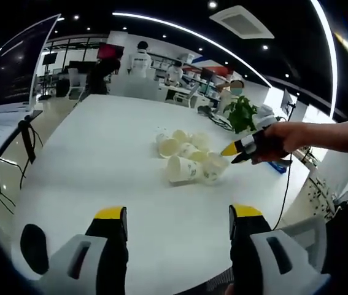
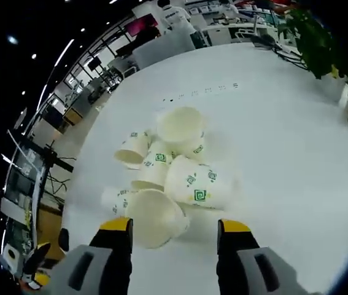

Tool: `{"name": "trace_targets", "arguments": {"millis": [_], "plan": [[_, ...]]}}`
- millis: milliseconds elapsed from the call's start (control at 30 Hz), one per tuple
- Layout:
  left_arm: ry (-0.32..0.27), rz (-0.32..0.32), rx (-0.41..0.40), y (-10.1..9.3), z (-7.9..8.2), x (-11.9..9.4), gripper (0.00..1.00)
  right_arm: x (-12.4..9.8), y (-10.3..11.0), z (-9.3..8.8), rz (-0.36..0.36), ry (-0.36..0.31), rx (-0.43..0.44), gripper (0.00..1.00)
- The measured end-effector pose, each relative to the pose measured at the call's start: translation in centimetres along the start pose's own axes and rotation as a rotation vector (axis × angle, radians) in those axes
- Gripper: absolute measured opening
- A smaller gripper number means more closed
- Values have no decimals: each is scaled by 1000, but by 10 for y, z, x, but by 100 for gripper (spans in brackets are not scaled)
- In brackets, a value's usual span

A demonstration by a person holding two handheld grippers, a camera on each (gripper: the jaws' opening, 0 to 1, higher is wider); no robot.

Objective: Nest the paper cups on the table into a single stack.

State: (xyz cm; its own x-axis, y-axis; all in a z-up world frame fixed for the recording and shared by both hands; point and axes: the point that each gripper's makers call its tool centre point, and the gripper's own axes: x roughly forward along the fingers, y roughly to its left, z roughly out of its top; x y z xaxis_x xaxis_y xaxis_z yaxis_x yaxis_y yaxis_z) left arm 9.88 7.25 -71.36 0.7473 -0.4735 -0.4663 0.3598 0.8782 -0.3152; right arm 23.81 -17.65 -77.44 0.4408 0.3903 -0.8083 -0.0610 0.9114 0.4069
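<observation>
Several white paper cups with green marks lie in a loose pile [image 1: 186,158] on the white table [image 1: 100,153]. My left gripper [image 1: 178,215] is open and holds nothing; it stands well short of the pile, near the table's front edge. A hand [image 1: 299,135] brings my right gripper [image 1: 234,155] in from the right, just above the pile's right side. In the right gripper view that gripper [image 2: 175,226] is open over the pile. One cup on its side [image 2: 155,218] lies just ahead of its left finger [image 2: 117,225]. Another cup [image 2: 181,126] faces mouth up.
A green plant [image 1: 242,114] stands past the table's far right edge, near some cables. People [image 1: 140,58] sit at desks in the back. A dark monitor [image 1: 20,61] on a stand is at the left. Bare table [image 2: 272,123] surrounds the pile.
</observation>
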Motion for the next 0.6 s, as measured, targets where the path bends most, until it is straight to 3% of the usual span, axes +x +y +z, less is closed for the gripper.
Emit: {"name": "trace_targets", "arguments": {"millis": [600], "plan": [[10,-1,-19,5,-6,-1,65,34,-8,-10,-75,128,-39,44]]}}
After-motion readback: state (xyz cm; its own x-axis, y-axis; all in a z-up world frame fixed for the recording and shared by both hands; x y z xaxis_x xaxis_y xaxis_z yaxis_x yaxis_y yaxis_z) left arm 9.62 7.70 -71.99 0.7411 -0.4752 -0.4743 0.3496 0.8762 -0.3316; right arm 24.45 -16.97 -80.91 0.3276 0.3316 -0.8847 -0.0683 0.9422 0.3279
